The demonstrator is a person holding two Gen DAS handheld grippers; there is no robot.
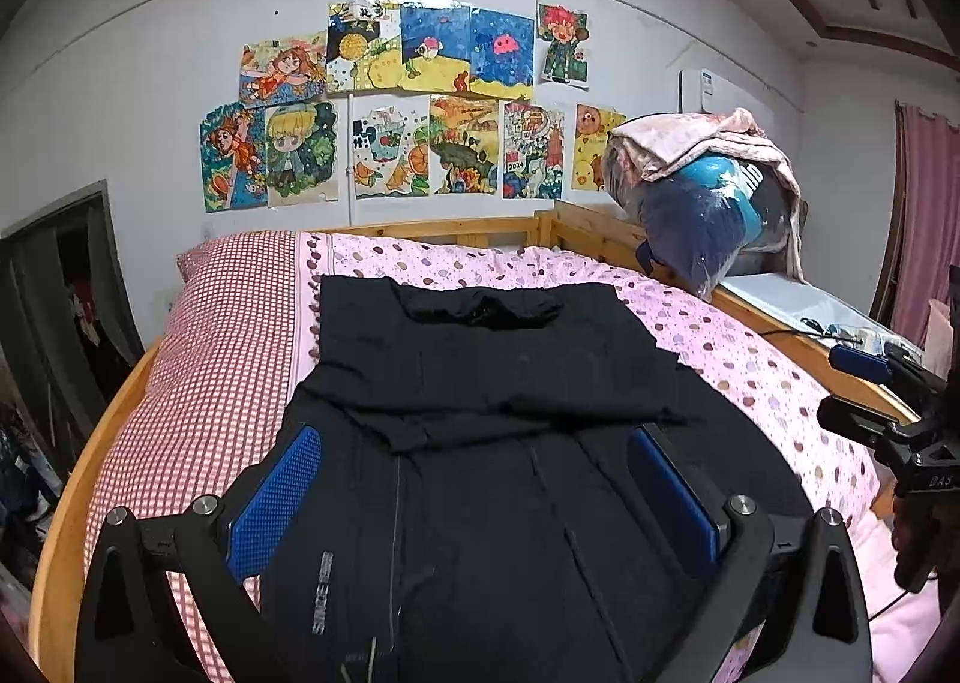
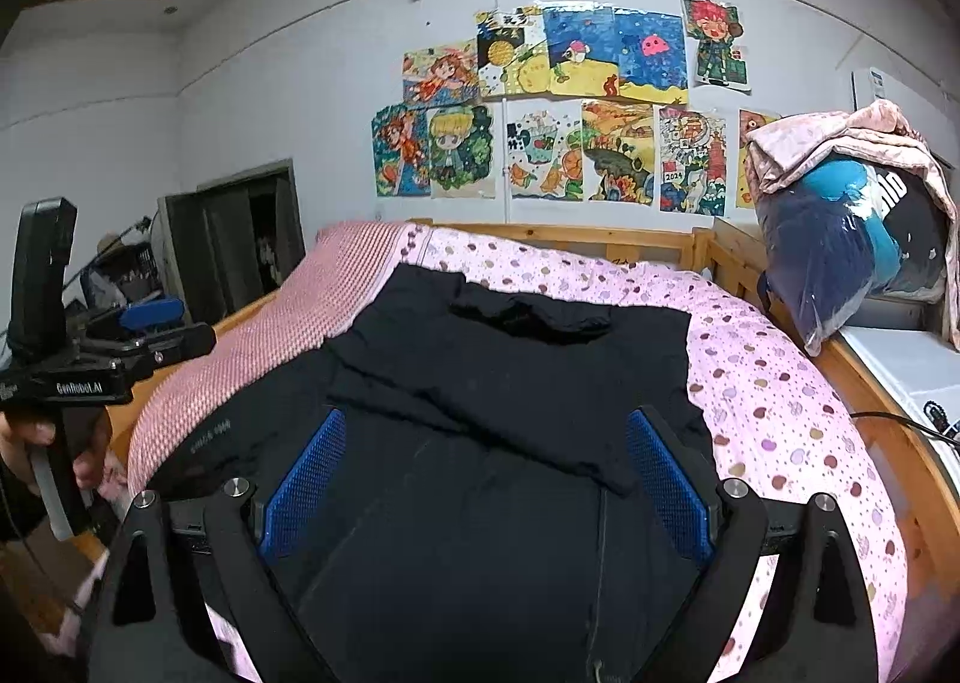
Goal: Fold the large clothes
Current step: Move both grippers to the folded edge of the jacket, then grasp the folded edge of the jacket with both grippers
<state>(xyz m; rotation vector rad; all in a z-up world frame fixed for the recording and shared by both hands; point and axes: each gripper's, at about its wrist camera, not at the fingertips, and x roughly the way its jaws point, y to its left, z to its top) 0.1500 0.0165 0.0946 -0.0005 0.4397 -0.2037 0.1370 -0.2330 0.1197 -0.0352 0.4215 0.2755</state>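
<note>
A large black garment (image 1: 480, 359) lies spread on the bed, collar at the far end, with its sleeves folded in across the chest. In the left wrist view my left gripper (image 1: 474, 431) hangs over the near half of the garment, blue pads wide apart, open with nothing clamped. My right gripper (image 1: 855, 392) shows at the right edge of that view. In the right wrist view the same black garment (image 2: 516, 371) fills the middle, and my right gripper (image 2: 486, 413) stands open above its near part. A hand holds my left gripper (image 2: 174, 326) at the left edge.
The pink dotted quilt (image 1: 738, 359) and a red checked sheet (image 1: 228, 335) cover the bed inside a wooden frame (image 1: 72, 479). A plastic-wrapped bundle (image 1: 708, 203) under a pink cloth sits at the right on a white chest (image 2: 900, 359). A cable (image 2: 900, 419) runs there.
</note>
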